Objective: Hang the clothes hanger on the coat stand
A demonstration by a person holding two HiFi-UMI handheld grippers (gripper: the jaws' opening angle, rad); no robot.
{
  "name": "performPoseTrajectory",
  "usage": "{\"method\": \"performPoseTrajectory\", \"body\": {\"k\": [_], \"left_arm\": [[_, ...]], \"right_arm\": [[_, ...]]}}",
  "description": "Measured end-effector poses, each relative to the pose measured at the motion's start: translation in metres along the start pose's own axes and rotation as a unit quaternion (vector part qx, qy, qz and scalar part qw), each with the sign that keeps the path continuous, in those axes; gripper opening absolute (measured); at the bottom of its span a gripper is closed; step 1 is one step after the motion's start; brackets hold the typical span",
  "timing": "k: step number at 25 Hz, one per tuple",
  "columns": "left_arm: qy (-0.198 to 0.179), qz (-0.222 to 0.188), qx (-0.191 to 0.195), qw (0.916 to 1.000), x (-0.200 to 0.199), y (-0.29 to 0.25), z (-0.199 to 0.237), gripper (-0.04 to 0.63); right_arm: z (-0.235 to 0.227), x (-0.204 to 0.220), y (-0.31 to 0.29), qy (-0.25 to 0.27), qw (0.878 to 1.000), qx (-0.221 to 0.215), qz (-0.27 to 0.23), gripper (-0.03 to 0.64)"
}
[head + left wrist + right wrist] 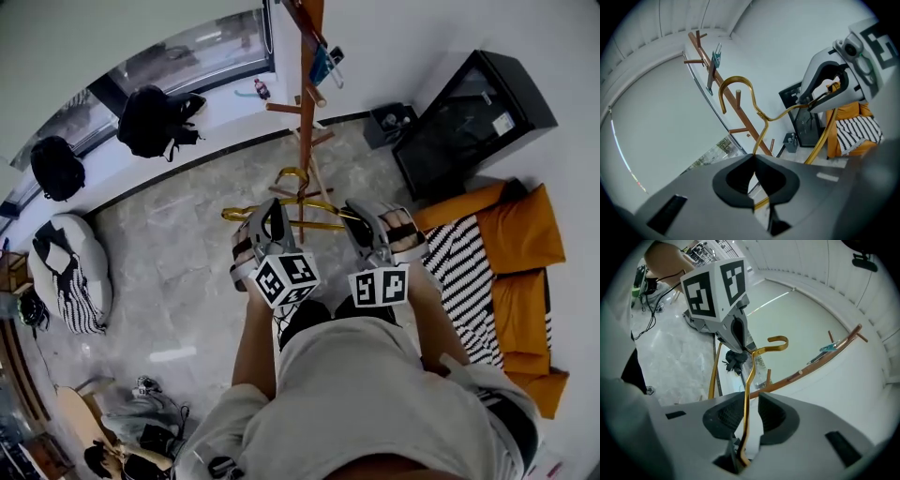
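Note:
A gold wire clothes hanger (pixel 246 214) is held level in front of the wooden coat stand (pixel 307 94), its hook (pixel 292 173) close to the pole. My left gripper (pixel 270 212) is shut on the hanger's left shoulder; in the left gripper view the pads meet on the wire (pixel 761 136) under the hook (pixel 736 82). My right gripper (pixel 362 214) has the other shoulder between its jaws. In the right gripper view the wire (pixel 749 371) lies against the left pad (pixel 731 416), and a gap shows between it and the right pad. The stand's pegs (pixel 701 35) rise ahead.
A blue item (pixel 322 64) hangs high on the stand. A black cabinet (pixel 469 122) stands at the right, with orange cushions and a striped cover (pixel 516 253) below it. Two black backpacks (pixel 155 120) rest on the window ledge. A beanbag (pixel 70 272) lies at the left.

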State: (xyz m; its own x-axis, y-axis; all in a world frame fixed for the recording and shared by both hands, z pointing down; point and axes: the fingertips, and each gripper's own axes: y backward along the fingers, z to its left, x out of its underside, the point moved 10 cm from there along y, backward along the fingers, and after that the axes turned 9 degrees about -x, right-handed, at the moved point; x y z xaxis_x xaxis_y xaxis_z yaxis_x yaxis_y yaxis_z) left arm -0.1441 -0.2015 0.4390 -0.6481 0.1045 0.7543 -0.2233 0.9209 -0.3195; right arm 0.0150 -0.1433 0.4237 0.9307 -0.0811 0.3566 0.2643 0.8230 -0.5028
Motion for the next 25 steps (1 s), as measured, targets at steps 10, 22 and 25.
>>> {"method": "performPoseTrajectory", "body": {"k": [10,22,25], "left_arm": [[-0.016,-0.043,-0.009,0.9989,-0.042,-0.011,0.011,0.020],[-0.037,-0.060,-0.020,0.9974,-0.085,-0.046,0.024,0.021],[-0.042,-0.057,-0.025,0.9972,-0.092,-0.056,0.026,0.021]], "right_arm": [[-0.035,0.013,-0.003,-0.006,0.999,0.042,0.016,0.018],[-0.090,0.039,-0.034,-0.024,0.997,0.069,0.013,0.018],[-0.099,0.045,-0.042,-0.021,0.998,0.065,0.009,0.017]]}}
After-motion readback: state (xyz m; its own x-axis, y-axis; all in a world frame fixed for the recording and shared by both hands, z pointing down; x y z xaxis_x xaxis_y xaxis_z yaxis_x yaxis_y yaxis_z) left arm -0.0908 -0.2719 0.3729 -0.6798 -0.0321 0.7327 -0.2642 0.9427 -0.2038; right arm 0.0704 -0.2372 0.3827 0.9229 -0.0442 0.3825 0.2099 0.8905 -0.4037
